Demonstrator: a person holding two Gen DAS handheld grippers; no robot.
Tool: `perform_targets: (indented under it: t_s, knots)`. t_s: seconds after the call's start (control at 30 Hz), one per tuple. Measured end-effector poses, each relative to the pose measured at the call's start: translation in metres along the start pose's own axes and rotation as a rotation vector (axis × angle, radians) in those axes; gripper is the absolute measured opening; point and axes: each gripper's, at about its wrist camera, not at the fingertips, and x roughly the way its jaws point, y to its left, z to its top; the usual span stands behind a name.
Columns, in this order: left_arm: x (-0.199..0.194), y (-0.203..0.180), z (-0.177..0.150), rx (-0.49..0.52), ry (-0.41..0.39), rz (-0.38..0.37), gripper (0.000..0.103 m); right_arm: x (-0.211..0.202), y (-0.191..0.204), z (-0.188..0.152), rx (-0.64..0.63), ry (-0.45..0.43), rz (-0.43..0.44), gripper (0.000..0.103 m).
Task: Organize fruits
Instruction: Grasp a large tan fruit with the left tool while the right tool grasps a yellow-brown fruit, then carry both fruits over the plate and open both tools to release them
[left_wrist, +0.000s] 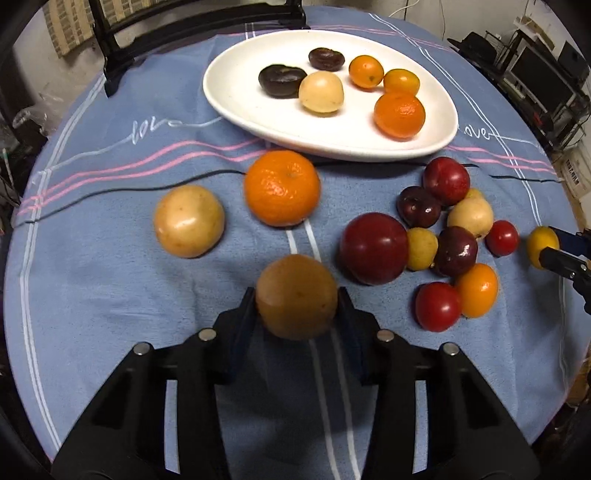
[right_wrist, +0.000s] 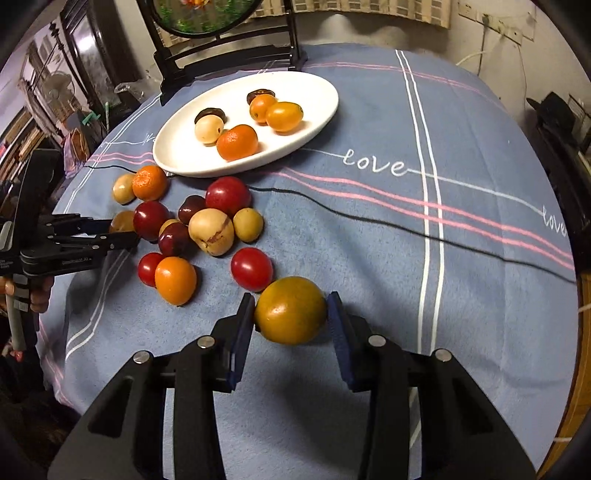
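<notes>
My left gripper (left_wrist: 296, 299) is shut on a brownish-orange round fruit (left_wrist: 296, 296), held above the blue tablecloth. It also shows in the right wrist view (right_wrist: 122, 230) at the far left. My right gripper (right_wrist: 290, 312) is shut on a yellow-orange fruit (right_wrist: 290, 310); in the left wrist view it (left_wrist: 543, 254) holds that fruit (left_wrist: 539, 243) at the right edge. A white oval plate (left_wrist: 251, 110) (right_wrist: 173, 155) at the back holds several fruits. Loose fruits lie before it: a mandarin (left_wrist: 282, 187), a tan fruit (left_wrist: 188, 220), a big red plum (left_wrist: 373, 248).
A cluster of small red, dark and yellow fruits (right_wrist: 210, 230) lies between the grippers. A black cord (right_wrist: 369, 218) runs across the round table. A dark chair (right_wrist: 221, 55) stands behind the plate. The table edge (right_wrist: 576, 332) curves close at right.
</notes>
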Motion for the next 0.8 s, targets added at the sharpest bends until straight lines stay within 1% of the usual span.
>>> perform_targets:
  t_s: [0.07, 0.17, 0.33, 0.43, 0.57, 0.8]
  knots:
    - [-0.007, -0.002, -0.002, 0.015, -0.019, 0.007, 0.043, -0.001, 0.002, -0.003, 0.008, 0.000, 0.006, 0.040]
    - [-0.020, -0.001, -0.003, 0.011, -0.044, 0.014, 0.043, -0.002, 0.005, -0.004, 0.020, -0.004, 0.010, 0.040]
    - [-0.049, -0.008, 0.002, 0.032, -0.102, 0.060, 0.043, -0.011, 0.015, -0.002, 0.013, -0.029, 0.038, 0.040]
    - [-0.067, -0.014, 0.008, 0.049, -0.146, 0.056, 0.043, -0.018, 0.021, 0.002, 0.010, -0.049, 0.060, 0.040]
    - [-0.083, -0.019, 0.014, 0.051, -0.180, 0.052, 0.043, -0.028, 0.030, 0.006, 0.003, -0.074, 0.083, 0.040]
    - [-0.100, -0.029, 0.025, 0.054, -0.212, 0.054, 0.043, -0.038, 0.046, 0.011, -0.022, -0.096, 0.122, 0.041]
